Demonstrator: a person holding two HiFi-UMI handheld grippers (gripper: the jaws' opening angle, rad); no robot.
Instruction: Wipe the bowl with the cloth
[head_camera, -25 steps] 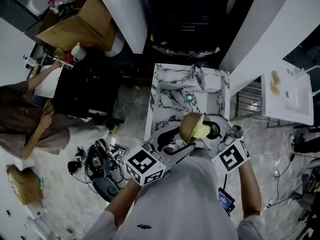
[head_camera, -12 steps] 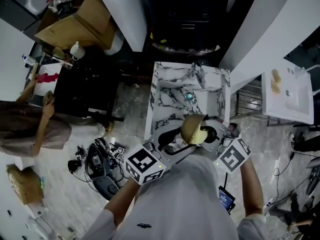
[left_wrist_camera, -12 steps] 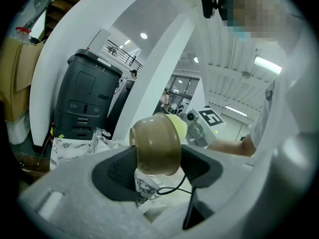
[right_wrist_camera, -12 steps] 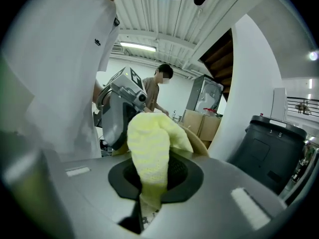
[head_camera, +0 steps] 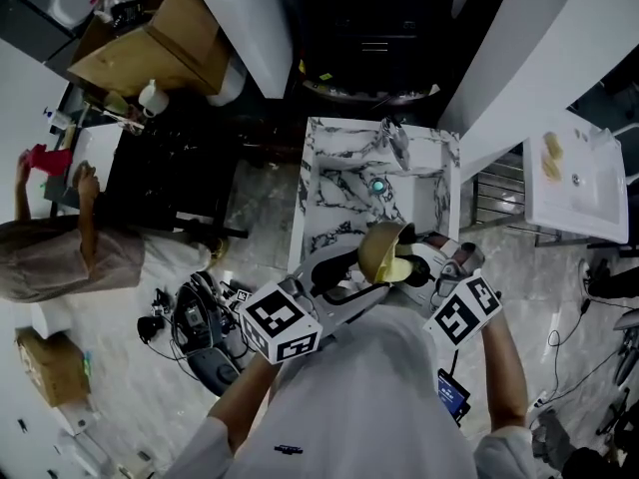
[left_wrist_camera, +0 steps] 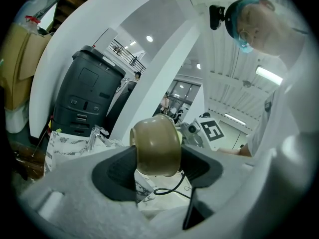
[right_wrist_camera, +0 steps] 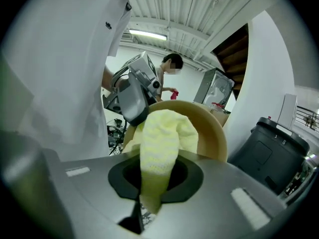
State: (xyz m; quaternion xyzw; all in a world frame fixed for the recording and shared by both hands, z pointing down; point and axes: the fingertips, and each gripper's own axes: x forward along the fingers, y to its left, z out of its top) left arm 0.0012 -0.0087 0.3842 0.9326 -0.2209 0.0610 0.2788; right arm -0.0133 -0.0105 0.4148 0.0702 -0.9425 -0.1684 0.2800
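A tan bowl (head_camera: 377, 249) is held on its side in the air over the near edge of a marble-patterned sink counter (head_camera: 329, 193). My left gripper (head_camera: 351, 285) is shut on the bowl (left_wrist_camera: 155, 145), its jaws clamped on the bowl's rim. A pale yellow cloth (head_camera: 399, 265) is pressed into the bowl's hollow. My right gripper (head_camera: 431, 265) is shut on the cloth (right_wrist_camera: 160, 148), which bunches against the inside of the bowl (right_wrist_camera: 208, 128) in the right gripper view.
A faucet (head_camera: 396, 148) stands at the counter's far side, with a round drain (head_camera: 378, 194) below it. A person (head_camera: 60, 247) stands at the far left by a dark table (head_camera: 170, 183). Cables and gear (head_camera: 195, 317) lie on the floor at left.
The bowl and both grippers have stayed nearly in place, the cloth shifting slightly inside the bowl. The person at left has raised an arm with a red object.
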